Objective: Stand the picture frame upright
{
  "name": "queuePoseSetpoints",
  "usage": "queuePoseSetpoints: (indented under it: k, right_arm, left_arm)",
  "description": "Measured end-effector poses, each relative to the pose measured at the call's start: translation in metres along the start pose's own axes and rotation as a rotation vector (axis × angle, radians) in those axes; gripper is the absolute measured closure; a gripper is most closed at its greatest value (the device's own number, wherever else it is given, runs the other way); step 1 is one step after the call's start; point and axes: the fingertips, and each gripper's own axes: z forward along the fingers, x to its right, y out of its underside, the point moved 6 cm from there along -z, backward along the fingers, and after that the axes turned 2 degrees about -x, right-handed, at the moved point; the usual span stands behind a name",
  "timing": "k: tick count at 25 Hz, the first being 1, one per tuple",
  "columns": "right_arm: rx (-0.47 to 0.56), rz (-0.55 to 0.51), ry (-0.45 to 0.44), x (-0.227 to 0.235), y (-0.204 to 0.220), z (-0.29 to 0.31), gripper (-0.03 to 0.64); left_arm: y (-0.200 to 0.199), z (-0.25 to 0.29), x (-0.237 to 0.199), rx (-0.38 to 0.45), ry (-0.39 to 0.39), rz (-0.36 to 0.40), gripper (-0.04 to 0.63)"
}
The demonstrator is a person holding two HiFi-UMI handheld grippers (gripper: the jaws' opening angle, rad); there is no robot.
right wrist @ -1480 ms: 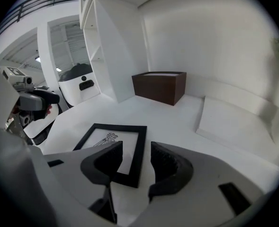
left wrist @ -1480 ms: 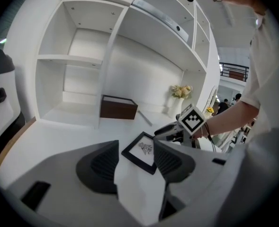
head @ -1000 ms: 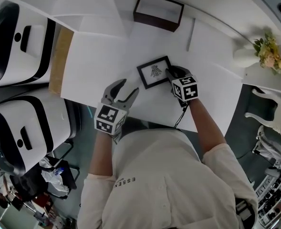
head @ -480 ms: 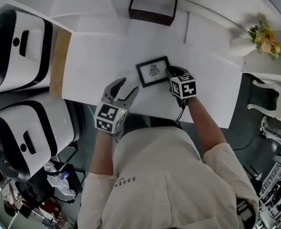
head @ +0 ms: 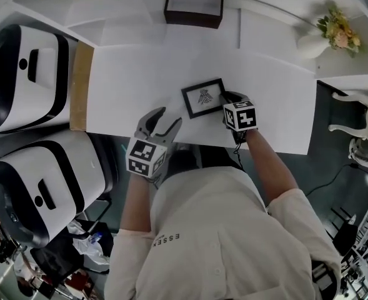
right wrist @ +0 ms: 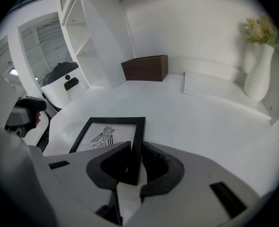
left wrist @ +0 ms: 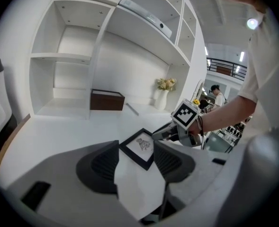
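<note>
Seen from above, a person is holding two grippers over a white table (head: 271, 105). A black picture frame (head: 203, 97) is lying flat. The right gripper (head: 225, 99) is closing its jaws with the frame's right edge between them. The left gripper (head: 165, 120) is waiting nearby, jaws apart. A brown box (head: 193, 7) is sitting farther back.

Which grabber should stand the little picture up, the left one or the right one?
The right gripper: its jaws are closing on the side edge of the picture frame, flat on the table. The left gripper hangs open by the table's front edge, apart from the frame.
</note>
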Motion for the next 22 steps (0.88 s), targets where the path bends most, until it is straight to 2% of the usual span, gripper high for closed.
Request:
queuePoseSetpoints:
  k: [11, 22]
  right_arm:
    - [-0.008, 0.099, 0.078, -0.025, 0.042, -0.022, 0.531]
    - [-0.009, 0.129, 0.138, -0.046, 0.081, -0.042, 0.531]
  left_arm:
    - [0.025, -0.023, 0.010, 0.000, 0.070, 0.029, 0.383]
    - [0.049, -0.047, 0.017, -0.004, 0.135, 0.062, 0.383]
